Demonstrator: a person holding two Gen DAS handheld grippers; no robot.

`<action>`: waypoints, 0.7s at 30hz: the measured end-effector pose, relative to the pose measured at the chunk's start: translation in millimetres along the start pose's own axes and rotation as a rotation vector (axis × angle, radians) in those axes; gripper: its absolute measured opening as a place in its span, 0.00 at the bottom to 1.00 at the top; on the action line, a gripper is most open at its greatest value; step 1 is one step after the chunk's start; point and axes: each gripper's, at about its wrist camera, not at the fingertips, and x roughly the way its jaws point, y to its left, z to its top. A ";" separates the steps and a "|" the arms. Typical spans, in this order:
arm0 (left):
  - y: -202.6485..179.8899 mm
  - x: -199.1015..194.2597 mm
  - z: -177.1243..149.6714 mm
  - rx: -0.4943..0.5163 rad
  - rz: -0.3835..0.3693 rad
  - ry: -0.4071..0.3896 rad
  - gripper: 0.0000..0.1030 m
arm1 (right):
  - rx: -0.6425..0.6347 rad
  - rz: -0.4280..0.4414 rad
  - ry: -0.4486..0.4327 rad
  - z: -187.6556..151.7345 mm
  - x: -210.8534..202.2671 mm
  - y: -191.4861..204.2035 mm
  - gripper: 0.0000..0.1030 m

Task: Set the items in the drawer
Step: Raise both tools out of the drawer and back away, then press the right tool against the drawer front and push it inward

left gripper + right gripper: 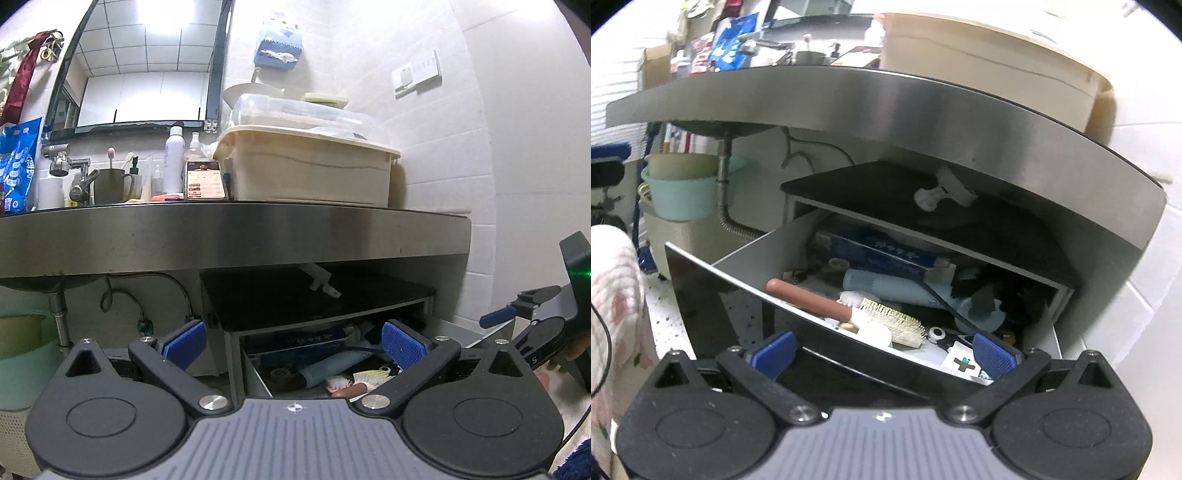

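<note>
The drawer [746,258] under the steel counter stands pulled open, its dark glossy front [713,295] nearest me. Inside lie a hairbrush with a red-brown handle [809,299], a light blue cylinder [886,288], a blue box [875,251] and small clutter. My right gripper [882,354] is open and empty, just above the drawer's front edge. My left gripper [293,345] is open and empty, in front of the drawer [255,373], where the hairbrush [365,380] shows too. The right gripper [524,317] shows at the right edge of the left wrist view.
A steel counter [236,229] overhangs the drawer and carries a beige lidded bin [310,166], a phone [205,181], bottles and a faucet [74,173]. A white clip [942,192] lies on the cabinet top. A green basin [679,192] hangs by the drain pipe at left.
</note>
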 end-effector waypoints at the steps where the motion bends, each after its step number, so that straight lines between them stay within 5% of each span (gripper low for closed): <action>1: 0.1 -0.5 -0.2 -0.001 0.001 -0.002 0.99 | 0.030 -0.003 0.002 -0.1 -1.2 -0.7 1.00; 6: 1.1 -0.1 -0.1 -0.009 -0.002 -0.003 0.99 | 0.172 0.000 0.037 -4.4 -3.7 -4.9 1.00; 21: 1.1 0.1 -0.6 -0.011 -0.005 -0.004 0.99 | 0.227 -0.002 0.208 -13.4 21.9 2.8 0.87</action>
